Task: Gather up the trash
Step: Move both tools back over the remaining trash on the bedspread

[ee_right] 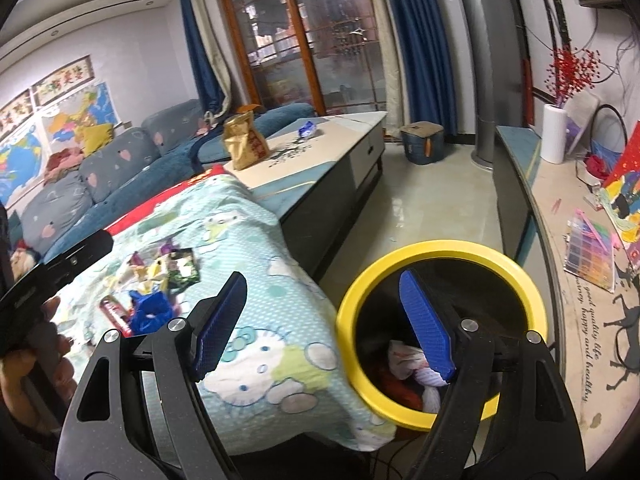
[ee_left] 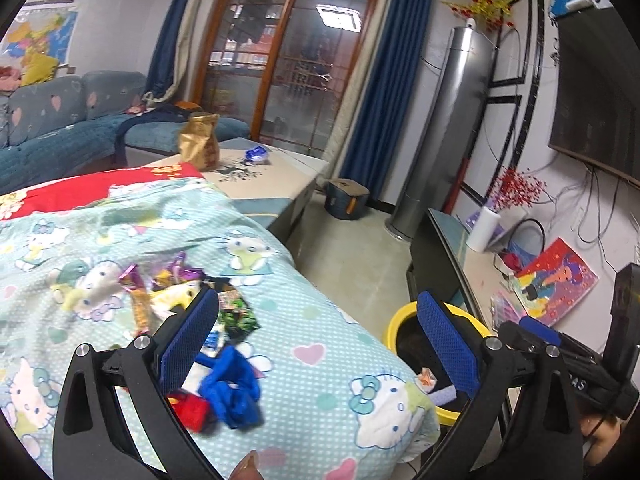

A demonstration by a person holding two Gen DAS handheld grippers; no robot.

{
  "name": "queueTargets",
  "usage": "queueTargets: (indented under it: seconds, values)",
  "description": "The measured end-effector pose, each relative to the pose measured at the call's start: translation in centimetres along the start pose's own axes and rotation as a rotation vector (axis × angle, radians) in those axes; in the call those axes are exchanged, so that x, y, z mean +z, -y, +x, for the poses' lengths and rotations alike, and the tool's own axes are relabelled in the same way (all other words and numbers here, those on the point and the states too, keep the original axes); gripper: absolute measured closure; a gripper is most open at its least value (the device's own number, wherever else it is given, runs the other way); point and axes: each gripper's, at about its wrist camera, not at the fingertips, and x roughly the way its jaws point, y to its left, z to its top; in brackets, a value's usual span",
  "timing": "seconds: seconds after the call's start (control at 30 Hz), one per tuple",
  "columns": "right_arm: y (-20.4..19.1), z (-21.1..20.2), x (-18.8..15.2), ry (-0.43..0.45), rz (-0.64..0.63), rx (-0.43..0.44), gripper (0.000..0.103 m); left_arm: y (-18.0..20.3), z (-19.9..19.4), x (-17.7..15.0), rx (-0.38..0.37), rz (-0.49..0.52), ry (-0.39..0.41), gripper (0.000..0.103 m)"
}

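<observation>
A pile of trash lies on the cartoon-cat blanket point(ee_left: 320, 304): shiny wrappers point(ee_left: 176, 284), a green-black packet point(ee_left: 240, 316), a crumpled blue piece point(ee_left: 232, 384) and a red piece point(ee_left: 190, 406). My left gripper point(ee_left: 320, 340) hangs open just above the pile's right side, holding nothing. To its right stands the yellow-rimmed bin point(ee_left: 394, 330), with my right gripper point(ee_left: 560, 354) beyond it. In the right wrist view the right gripper point(ee_right: 322, 326) is open and empty over the bin's left rim point(ee_right: 440, 248). Crumpled white trash point(ee_right: 404, 356) lies inside. The pile point(ee_right: 160, 272) is to the left.
Behind the blanket, a low table point(ee_right: 320, 168) carries a gold bag point(ee_right: 244, 142) and a blue wrapper point(ee_right: 307, 128). A blue sofa point(ee_left: 60, 128) runs along the left wall. A long cabinet point(ee_right: 560, 216) with papers lines the right. Between them is tiled floor point(ee_right: 420, 200) with a box point(ee_right: 422, 142).
</observation>
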Motion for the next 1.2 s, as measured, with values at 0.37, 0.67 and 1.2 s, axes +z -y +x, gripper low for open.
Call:
queueTargets:
  seconds: [0.37,0.67,1.2]
  values:
    - [-4.2,-0.4,-0.8,-0.014,-0.059,0.096,0.032,-3.5,-1.8,0.2,0.067,-0.045,0.027,0.006]
    - [-7.8,-0.3,-1.8,-0.04,-0.113,0.167,0.032,-6.2,-2.3,-0.5,0.118,-0.079,0.017,0.006]
    - [-13.0,1.4,-4.1,-0.129,-0.21,0.257,0.032,-12.1,-3.2,-2.0,0.218,-0.175,-0.019,0.006]
